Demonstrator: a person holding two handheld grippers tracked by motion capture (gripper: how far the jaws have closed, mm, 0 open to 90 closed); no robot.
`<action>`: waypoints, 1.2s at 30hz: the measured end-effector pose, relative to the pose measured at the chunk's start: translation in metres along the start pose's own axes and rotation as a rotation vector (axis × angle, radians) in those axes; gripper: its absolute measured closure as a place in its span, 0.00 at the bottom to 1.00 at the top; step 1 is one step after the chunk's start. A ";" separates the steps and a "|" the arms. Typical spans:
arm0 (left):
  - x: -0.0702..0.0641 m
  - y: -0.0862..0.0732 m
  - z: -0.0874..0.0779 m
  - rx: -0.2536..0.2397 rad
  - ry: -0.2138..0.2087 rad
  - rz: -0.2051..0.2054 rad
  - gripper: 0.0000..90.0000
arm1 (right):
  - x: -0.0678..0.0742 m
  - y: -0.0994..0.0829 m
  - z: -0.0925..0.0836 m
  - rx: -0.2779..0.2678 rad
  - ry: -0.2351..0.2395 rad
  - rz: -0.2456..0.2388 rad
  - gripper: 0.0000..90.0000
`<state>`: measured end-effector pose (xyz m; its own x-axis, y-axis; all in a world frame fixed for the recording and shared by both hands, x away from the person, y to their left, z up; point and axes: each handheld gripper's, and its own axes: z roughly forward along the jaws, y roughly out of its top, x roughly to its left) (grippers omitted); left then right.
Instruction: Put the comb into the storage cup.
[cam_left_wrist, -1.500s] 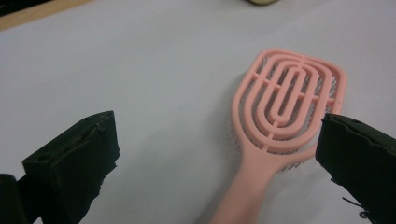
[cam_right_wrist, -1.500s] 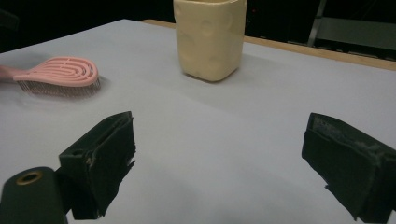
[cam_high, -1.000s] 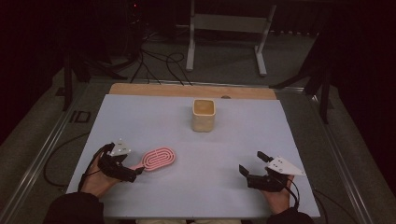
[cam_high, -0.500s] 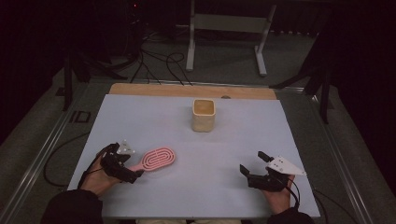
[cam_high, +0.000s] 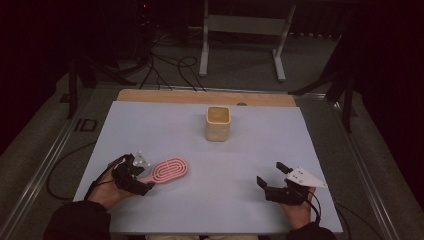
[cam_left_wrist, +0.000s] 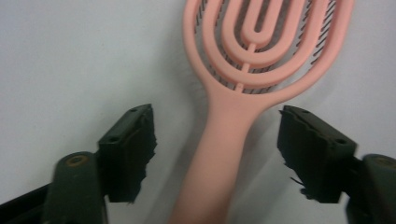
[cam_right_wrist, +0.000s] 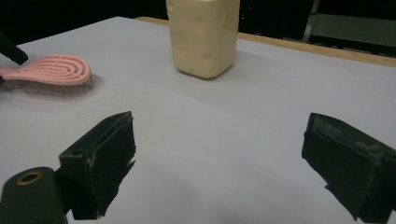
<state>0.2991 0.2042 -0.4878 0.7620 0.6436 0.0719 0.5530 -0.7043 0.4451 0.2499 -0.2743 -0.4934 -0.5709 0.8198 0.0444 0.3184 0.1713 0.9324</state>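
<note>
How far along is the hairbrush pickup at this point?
Done: the left gripper straddles the pink hairbrush handle. In hand: its jaws have just been closing, pads not yet touching. Left: grip and lift; the brush lies flat on the table. The right gripper rests open.

A pink plastic hairbrush (cam_high: 167, 171) with an oval, looped open-work head and a slim, straight handle lies flat on the pale counter (cam_high: 210, 200), bristles down against the surface. Its handle points toward the near left edge of the counter and its head toward the counter's middle. The dark bristles show through the gaps between the loops of the head.
</note>
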 end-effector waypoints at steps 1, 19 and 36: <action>0.000 0.001 0.000 0.008 -0.004 0.007 0.37 | 0.000 0.000 0.000 0.001 -0.001 0.001 0.10; -0.001 0.012 0.008 0.099 -0.041 0.014 0.58 | -0.001 0.000 0.001 0.003 -0.001 -0.001 0.10; 0.001 0.023 0.013 0.188 -0.068 -0.018 0.72 | -0.001 -0.001 0.001 0.009 -0.002 0.004 0.11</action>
<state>0.3175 0.1846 -0.4890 0.7688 0.6395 0.0023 0.6152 -0.7405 0.2705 0.2512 -0.2741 -0.4946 -0.5680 0.8217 0.0472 0.3276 0.1731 0.9288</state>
